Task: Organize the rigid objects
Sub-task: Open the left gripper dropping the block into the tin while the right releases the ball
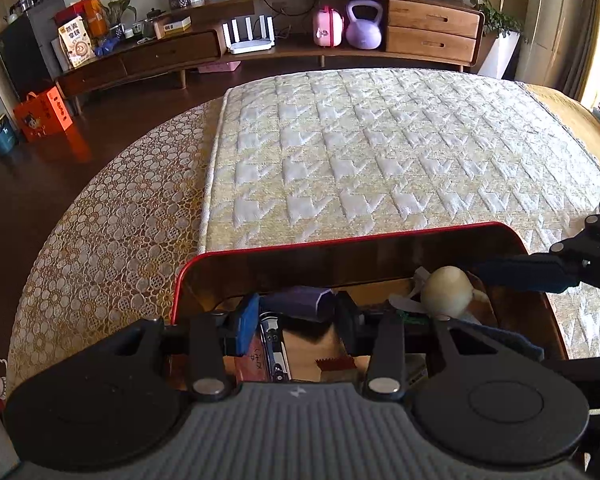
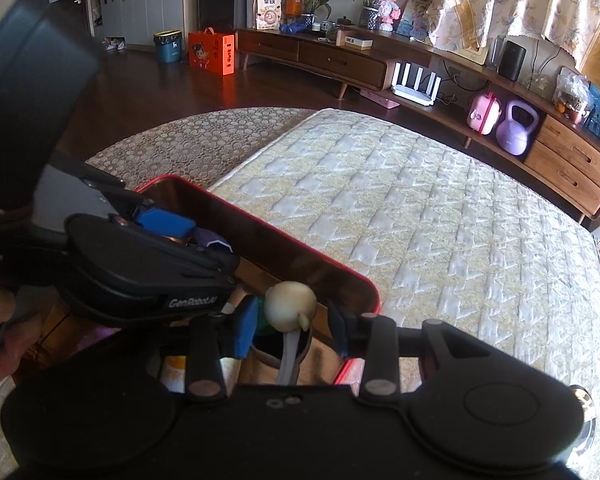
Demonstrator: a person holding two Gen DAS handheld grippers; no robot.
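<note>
"GenRobot.AI" left gripper [image 2: 204,236], open over red-rimmed box [image 2: 300,240]

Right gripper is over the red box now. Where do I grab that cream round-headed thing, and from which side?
Judging from the right wrist view, take the cream ball itself, from above and the near side: it stands highest among the clutter in the red box, and the right gripper already has its jaws open to either side. Its pale stem below looks thin and half buried.

Box [image 1: 340,240] on mat [image 1: 380,152], garlic [image 1: 446,292] inside.
</note>
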